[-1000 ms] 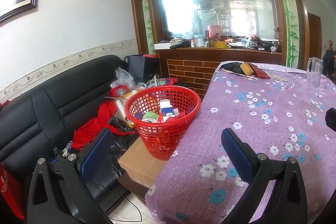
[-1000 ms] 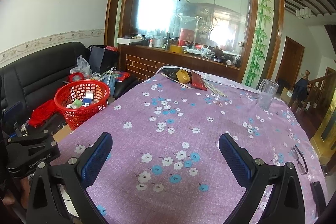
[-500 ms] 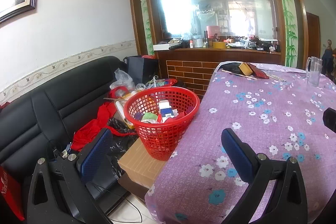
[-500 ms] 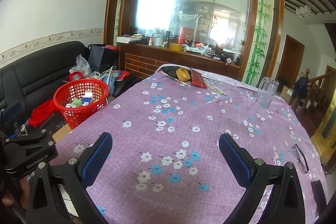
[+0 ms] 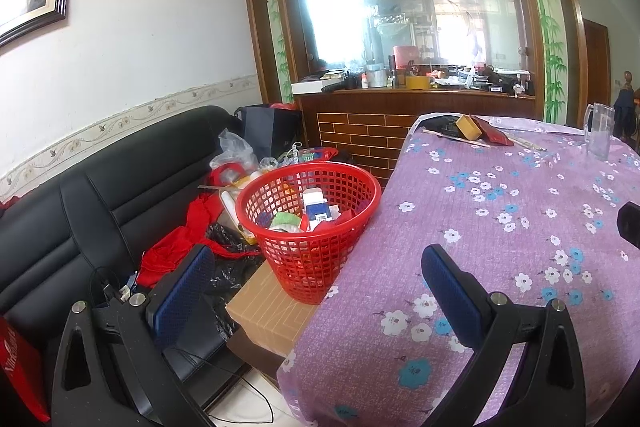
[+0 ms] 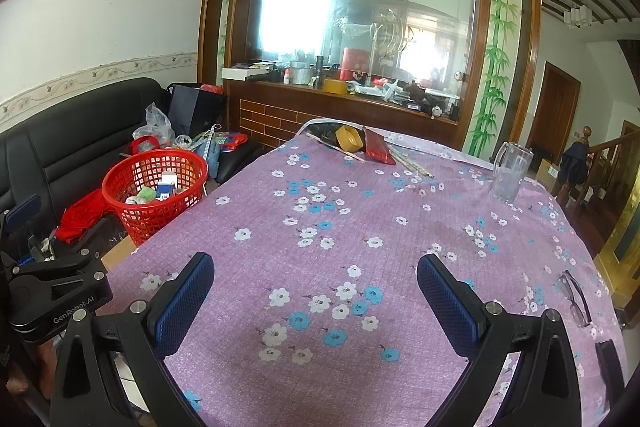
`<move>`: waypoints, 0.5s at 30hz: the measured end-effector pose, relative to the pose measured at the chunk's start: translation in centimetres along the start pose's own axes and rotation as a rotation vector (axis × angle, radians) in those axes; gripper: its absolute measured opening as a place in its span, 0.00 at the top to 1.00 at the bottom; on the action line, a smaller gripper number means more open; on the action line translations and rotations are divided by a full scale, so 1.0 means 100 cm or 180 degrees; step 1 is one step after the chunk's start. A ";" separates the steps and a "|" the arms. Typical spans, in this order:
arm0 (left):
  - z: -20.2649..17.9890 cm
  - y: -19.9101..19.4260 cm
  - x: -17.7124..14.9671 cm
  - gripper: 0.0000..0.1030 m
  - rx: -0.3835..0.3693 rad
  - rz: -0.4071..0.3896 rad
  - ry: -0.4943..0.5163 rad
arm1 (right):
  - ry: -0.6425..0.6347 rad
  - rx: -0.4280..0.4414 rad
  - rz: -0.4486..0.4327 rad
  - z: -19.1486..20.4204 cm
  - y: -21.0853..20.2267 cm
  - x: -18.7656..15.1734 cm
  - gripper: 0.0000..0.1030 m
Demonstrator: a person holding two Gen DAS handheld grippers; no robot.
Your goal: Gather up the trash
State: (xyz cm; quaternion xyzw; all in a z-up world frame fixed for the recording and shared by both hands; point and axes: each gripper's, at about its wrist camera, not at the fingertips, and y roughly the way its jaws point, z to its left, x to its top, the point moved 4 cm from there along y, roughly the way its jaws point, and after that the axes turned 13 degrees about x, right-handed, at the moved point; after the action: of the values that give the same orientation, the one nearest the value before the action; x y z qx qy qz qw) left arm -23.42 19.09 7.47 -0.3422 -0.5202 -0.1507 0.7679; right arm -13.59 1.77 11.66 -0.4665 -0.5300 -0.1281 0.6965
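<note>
Almost nothing has changed over the last second: I hold both the left gripper [image 5: 316,291] and right gripper [image 6: 316,301] with fingers wide apart, empty. Collected trash sits in the red basket [image 5: 308,223] beside the surface [image 6: 360,227], so collecting looks finished.

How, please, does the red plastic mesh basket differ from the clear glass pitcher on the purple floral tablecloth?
The red plastic mesh basket is opaque red latticework; the clear glass pitcher is see-through. The basket is wide and flared, the pitcher tall and narrow. The basket holds cartons and wrappers and stands on a brown box beside the table; the pitcher stands on the cloth. Both are upright.
</note>
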 end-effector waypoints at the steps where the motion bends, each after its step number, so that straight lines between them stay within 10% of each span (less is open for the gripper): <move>1: 0.000 0.000 0.000 0.00 0.0000 0.0001 -0.0003 | -0.0003 -0.0006 0.0002 -0.001 0.000 0.000 0.00; 15: -0.002 0.001 -0.002 0.00 -0.0006 0.0003 0.0033 | 0.0011 0.0008 0.0029 0.004 0.003 -0.004 0.00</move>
State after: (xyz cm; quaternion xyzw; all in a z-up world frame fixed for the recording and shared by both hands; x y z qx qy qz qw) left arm -23.32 19.03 7.17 -0.3424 -0.5159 -0.1525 0.7703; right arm -13.79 2.10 11.19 -0.4678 -0.5268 -0.1250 0.6986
